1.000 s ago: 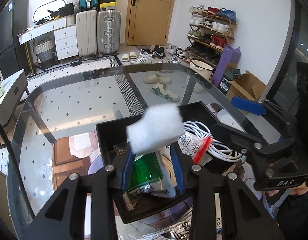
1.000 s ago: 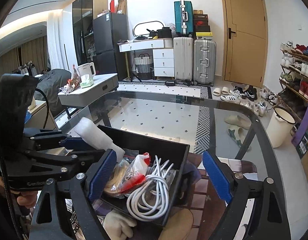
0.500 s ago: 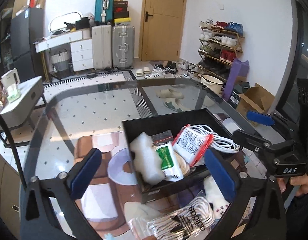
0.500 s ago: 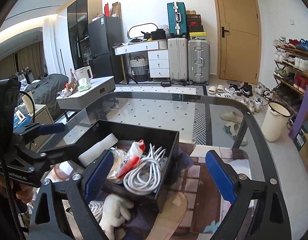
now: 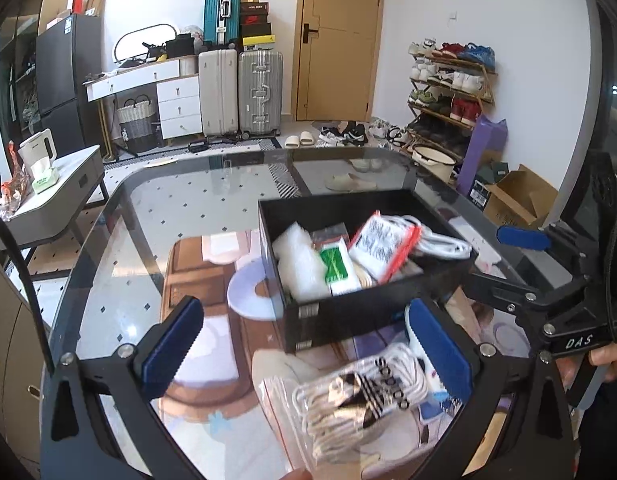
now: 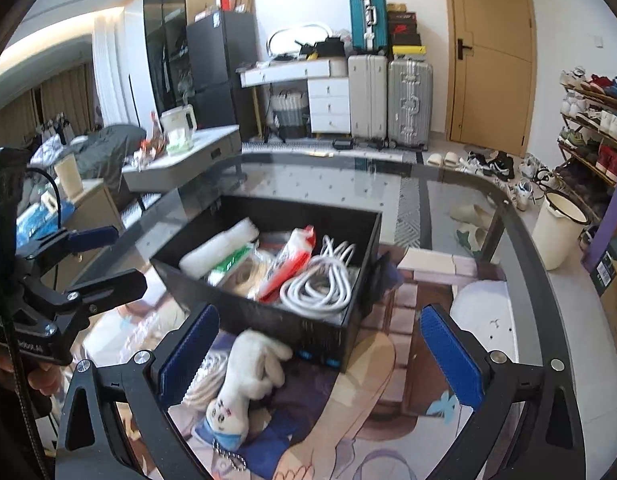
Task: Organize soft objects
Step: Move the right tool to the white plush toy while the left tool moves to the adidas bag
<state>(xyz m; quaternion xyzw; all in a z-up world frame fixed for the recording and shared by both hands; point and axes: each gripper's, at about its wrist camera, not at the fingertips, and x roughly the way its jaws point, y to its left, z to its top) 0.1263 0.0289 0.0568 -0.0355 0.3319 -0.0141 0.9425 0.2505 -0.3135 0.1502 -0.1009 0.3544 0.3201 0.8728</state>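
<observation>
My left gripper (image 5: 304, 344) stands wide, empty. My right gripper (image 6: 316, 354) is opening, nothing between its pads. The black box (image 6: 244, 308) already holds a foam roll (image 5: 296, 256), packets and a white cable (image 6: 320, 284). The bagged cord (image 5: 360, 396) and plush toy (image 6: 244, 376) remain outside on the glass table (image 5: 156, 208), in a cluttered room.

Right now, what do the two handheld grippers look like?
Both are matte black frames with silver screws and blue ribbed pads. The left gripper shows in the right view trailing a black cable; the right gripper bears white "DAS" lettering in the left view.
</observation>
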